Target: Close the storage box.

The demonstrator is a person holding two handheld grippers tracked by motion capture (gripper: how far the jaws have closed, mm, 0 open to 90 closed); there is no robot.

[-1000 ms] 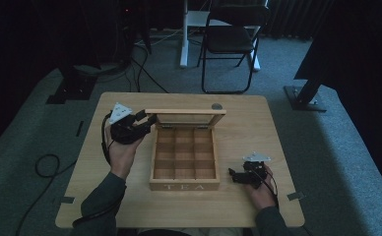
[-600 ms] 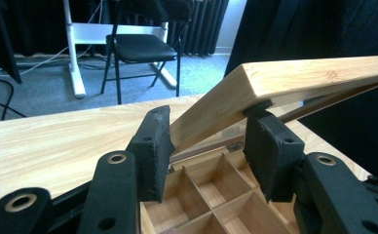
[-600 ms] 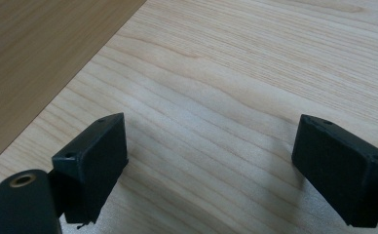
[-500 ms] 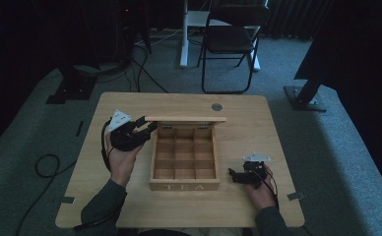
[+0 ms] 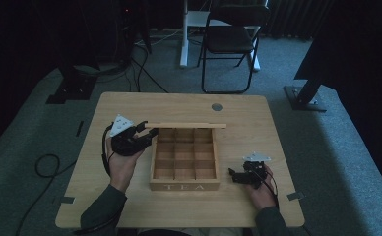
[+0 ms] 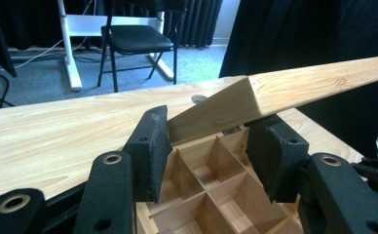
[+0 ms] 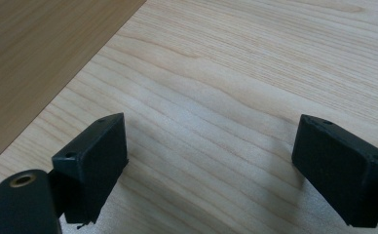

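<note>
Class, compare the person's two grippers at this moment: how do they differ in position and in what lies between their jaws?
1. The left gripper is at the corner of the tea box lid; the right gripper rests on the table, apart from the box.
2. The left gripper's jaws stand on either side of the lid's end; the right gripper's have bare tabletop between them.
3. The left's gap is narrower; the right's is wide.
Both are black, hand-held and open.

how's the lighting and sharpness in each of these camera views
High view: dim and murky, the compartmented wooden tea box on the light wooden table legible. Left gripper view: brighter; the raised wooden lid sharp, the black folding chair softer. Right gripper view: evenly lit, the tongs casting soft shadows.
</note>
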